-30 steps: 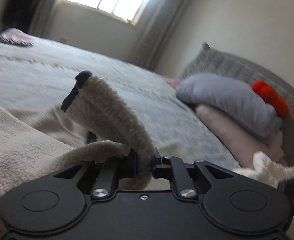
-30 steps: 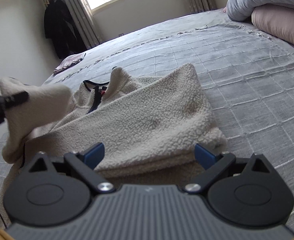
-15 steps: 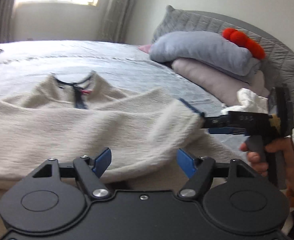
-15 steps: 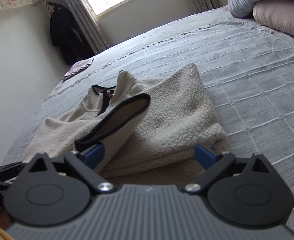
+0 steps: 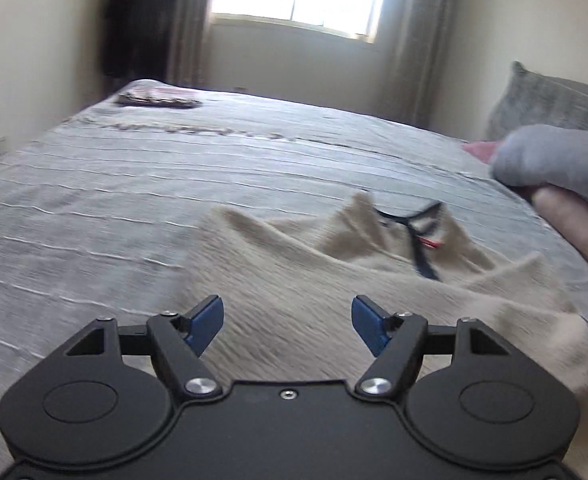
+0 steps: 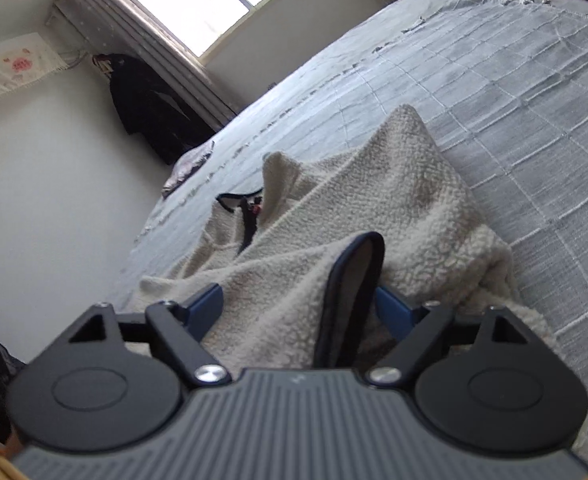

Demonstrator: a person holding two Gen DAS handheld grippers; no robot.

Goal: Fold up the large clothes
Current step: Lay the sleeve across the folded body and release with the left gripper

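Note:
A cream fleece pullover (image 5: 334, 280) with dark navy trim lies partly folded on the grey bedspread (image 5: 133, 184). Its collar and zip (image 5: 418, 240) point toward the window. My left gripper (image 5: 287, 322) is open and empty, just above the fleece's near part. In the right wrist view the same pullover (image 6: 394, 200) lies ahead. A sleeve cuff with navy edging (image 6: 354, 280) lies between the blue pads of my right gripper (image 6: 300, 308), which is open around it.
Stacked grey and pink pillows (image 5: 566, 184) lie at the right by the headboard. A small folded cloth (image 5: 157, 98) sits at the bed's far corner. A dark garment (image 6: 149, 112) hangs by the curtain and window. Bare bedspread (image 6: 514, 80) stretches right of the pullover.
My left gripper let go of the sleeve and opened, then swung left. The sleeve now lies across the pullover, its cuff between my right gripper's open pads. The right gripper tilted.

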